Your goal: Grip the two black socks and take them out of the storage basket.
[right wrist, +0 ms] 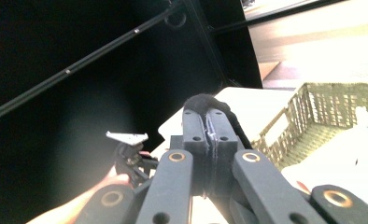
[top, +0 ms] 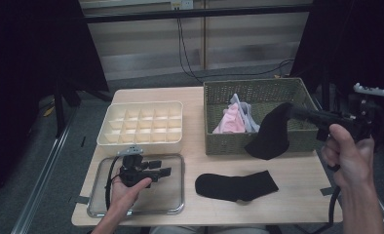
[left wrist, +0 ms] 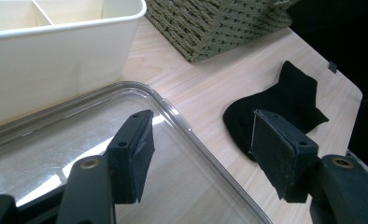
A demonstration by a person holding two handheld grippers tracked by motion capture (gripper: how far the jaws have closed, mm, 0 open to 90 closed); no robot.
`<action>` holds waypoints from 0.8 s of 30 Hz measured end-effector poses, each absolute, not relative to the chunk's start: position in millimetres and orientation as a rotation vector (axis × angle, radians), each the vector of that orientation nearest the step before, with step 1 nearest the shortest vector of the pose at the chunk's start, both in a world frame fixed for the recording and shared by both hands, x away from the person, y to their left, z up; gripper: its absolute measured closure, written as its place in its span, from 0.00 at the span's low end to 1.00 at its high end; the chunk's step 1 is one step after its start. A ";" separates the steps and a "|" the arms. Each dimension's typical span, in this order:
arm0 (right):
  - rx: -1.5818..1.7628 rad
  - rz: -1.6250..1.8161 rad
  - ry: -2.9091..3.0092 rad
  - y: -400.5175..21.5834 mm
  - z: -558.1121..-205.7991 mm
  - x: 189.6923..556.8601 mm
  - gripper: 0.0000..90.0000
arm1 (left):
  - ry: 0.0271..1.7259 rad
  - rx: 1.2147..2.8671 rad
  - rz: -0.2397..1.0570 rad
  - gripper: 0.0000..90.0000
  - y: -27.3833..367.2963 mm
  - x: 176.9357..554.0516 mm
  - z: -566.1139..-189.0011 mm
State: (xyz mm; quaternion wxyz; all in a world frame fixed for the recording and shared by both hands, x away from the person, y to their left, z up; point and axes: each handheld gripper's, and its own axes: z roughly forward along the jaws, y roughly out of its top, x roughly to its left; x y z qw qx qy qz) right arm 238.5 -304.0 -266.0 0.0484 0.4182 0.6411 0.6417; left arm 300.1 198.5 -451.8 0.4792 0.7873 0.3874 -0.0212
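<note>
Black and limp, a sock [top: 270, 134] hangs pinched in the right gripper [top: 291, 111] before the woven basket [top: 256, 87] holding pink and pale clothes [top: 235, 119], while the left gripper [top: 164, 170] gapes empty over the clear tray [top: 175, 207], beside a second flat sock [top: 236, 185].

One black sock [top: 269, 132] hangs limp; another black sock [top: 236, 185] lies flat.

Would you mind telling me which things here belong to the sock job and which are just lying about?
In the job:
- right claw, shut on the hanging black sock
- black sock lying flat
- wicker basket
- left claw, open over the clear tray

Lying about:
- divided cream box
- pink and pale clothes in the basket
</note>
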 end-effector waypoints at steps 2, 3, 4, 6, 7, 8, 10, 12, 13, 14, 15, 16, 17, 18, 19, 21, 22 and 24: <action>1.295 1.952 1.962 -302.5 -276.0 235.7 0.98 | 0.942 1.919 -0.077 0.43 197.9 299.8 -451.6; 1.306 1.943 1.964 -301.4 -281.0 234.6 0.98 | 0.939 1.918 -0.086 0.44 197.0 299.3 -451.4; 1.319 1.940 1.970 -300.9 -286.0 233.9 0.98 | 0.940 1.915 -0.089 0.45 195.9 298.6 -451.2; 1.347 1.936 1.967 -299.6 -296.9 233.9 0.98 | 0.941 1.913 -0.096 0.45 193.7 297.6 -450.7; 1.360 1.933 1.967 -298.8 -301.4 233.8 0.98 | 0.945 1.911 -0.095 0.46 193.0 297.1 -450.0; 1.369 1.941 1.975 -297.1 -306.2 233.9 0.98 | 0.951 1.913 -0.090 0.47 192.4 296.7 -449.5; 1.380 1.933 1.995 -290.6 -314.3 234.2 0.98 | 0.950 1.913 -0.080 0.49 191.4 296.2 -447.9; 1.389 1.943 2.037 -279.6 -322.9 234.9 0.98 | 0.929 1.907 -0.089 0.55 188.9 294.5 -446.2; 1.390 1.927 2.065 -272.4 -326.5 236.1 0.98 | 0.914 1.915 -0.093 0.56 187.6 293.3 -445.2; 1.391 1.914 2.098 -264.3 -329.8 237.4 0.98 | 0.891 1.921 -0.096 0.59 186.0 291.4 -444.2; 1.385 1.908 2.137 -254.0 -334.2 239.4 0.98 | 0.883 1.920 -0.098 0.62 184.7 290.1 -443.7; 1.380 1.901 2.157 -247.9 -336.9 240.8 0.98 | 0.864 1.923 -0.102 0.63 183.5 288.3 -443.0; 1.375 1.893 2.192 -238.0 -341.8 243.9 0.98 | 0.856 1.923 -0.103 0.67 182.8 287.3 -442.4; 1.375 1.887 2.210 -232.2 -344.7 245.8 0.98 | 0.846 1.920 -0.105 0.70 182.0 286.0 -441.8; 1.374 1.886 2.233 -224.9 -349.1 248.9 0.98 | 0.836 1.916 -0.117 0.72 181.9 284.8 -441.0; 1.372 1.870 2.288 -209.2 -358.8 254.7 0.98 | 0.809 1.932 -0.106 0.85 181.6 282.9 -439.8; 1.368 1.865 2.314 -202.5 -363.4 257.3 0.98 | 0.806 1.931 -0.109 0.85 181.1 282.1 -439.6; 1.370 1.880 2.330 -192.8 -372.1 261.9 0.98 | 0.782 1.932 -0.121 0.90 181.0 280.5 -439.2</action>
